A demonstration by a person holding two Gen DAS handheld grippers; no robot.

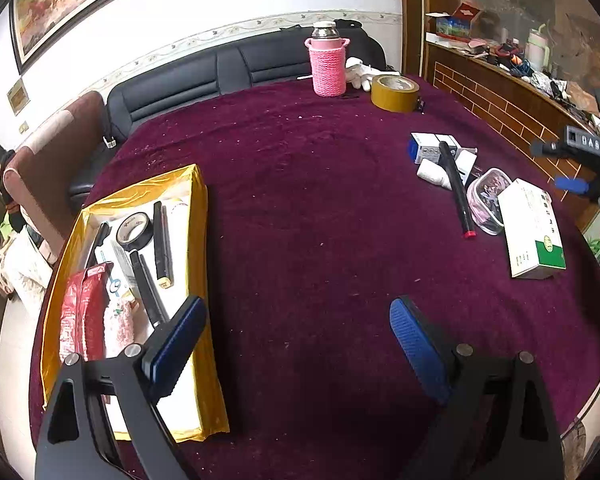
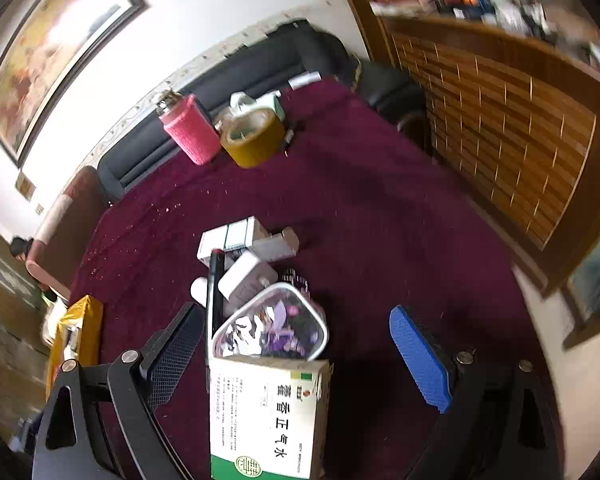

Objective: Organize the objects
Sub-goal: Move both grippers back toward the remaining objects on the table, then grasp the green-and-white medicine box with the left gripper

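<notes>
A yellow-lined box [image 1: 198, 240] at the left holds black tape, pens, a red packet and other small items. My left gripper [image 1: 296, 340] is open and empty over the maroon cloth beside the box. At the right lie a white-and-green medicine box [image 1: 534, 228], a clear lidded container [image 1: 488, 200], a black marker with a red end [image 1: 458, 192] and small white boxes [image 1: 434, 148]. My right gripper [image 2: 296, 344] is open, its jaws either side of the medicine box [image 2: 268, 416], with the clear container [image 2: 272, 328] just beyond. The right gripper also shows at the left wrist view's right edge [image 1: 580, 168].
A pink knit-covered bottle [image 1: 327, 66] and a roll of brown tape [image 1: 394, 92] stand at the table's far edge. A black sofa [image 1: 180, 80] is behind the table. A wooden counter [image 1: 500, 92] with clutter runs along the right.
</notes>
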